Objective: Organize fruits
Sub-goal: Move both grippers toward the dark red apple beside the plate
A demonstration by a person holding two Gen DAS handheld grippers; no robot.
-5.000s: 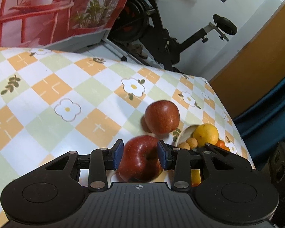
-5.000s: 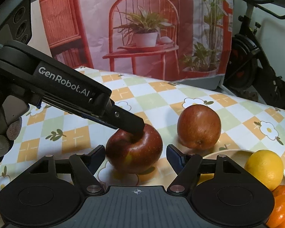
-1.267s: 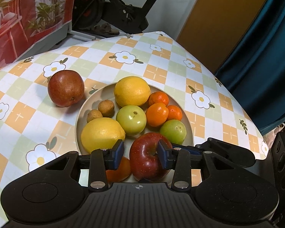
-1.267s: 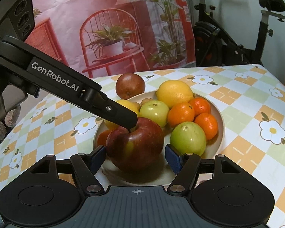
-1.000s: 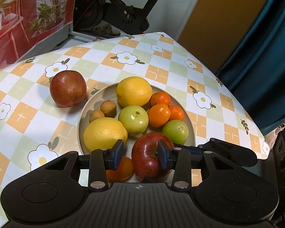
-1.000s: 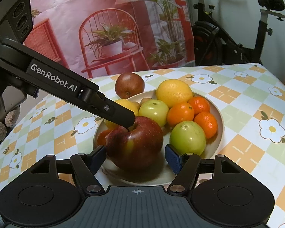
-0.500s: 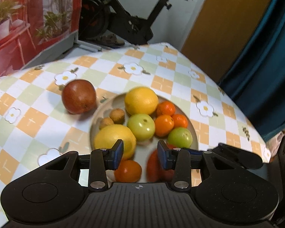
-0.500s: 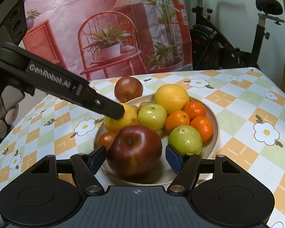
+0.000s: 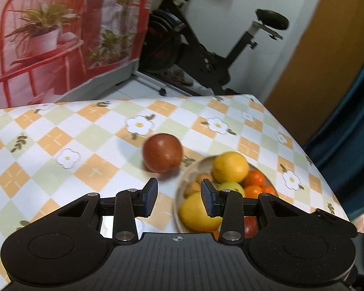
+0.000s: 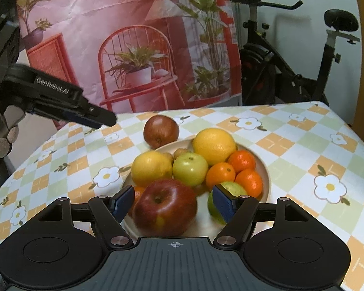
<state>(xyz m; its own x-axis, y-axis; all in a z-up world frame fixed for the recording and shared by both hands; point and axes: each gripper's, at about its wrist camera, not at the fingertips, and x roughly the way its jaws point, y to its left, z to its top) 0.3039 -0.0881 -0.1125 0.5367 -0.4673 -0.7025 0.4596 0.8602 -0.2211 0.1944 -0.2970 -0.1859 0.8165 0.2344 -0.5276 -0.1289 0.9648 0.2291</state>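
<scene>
A dark red apple (image 10: 165,207) rests on the near side of the beige plate (image 10: 263,169), among yellow citrus, green apples, tangerines and small brown fruits. My right gripper (image 10: 173,203) straddles this apple; its jaws are opening and the pads do not press on it. A second red apple (image 9: 162,155) lies on the tablecloth just left of the plate (image 9: 178,194). My left gripper (image 9: 179,198) hovers above the cloth, open with a narrow empty gap, short of that apple. From the right wrist view, the left gripper (image 10: 104,118) hangs at the left, clear of the plate.
A checked flower tablecloth (image 9: 60,145) covers the table; its far edge and right corner are close. Behind stand a pink printed backdrop (image 10: 133,36) and an exercise bike (image 10: 303,60). A gloved hand (image 10: 0,143) holds the left tool.
My left gripper released the dark red apple onto the plate, then rose and swung left toward the apple on the cloth. The right gripper's jaws widened slightly around the placed apple.
</scene>
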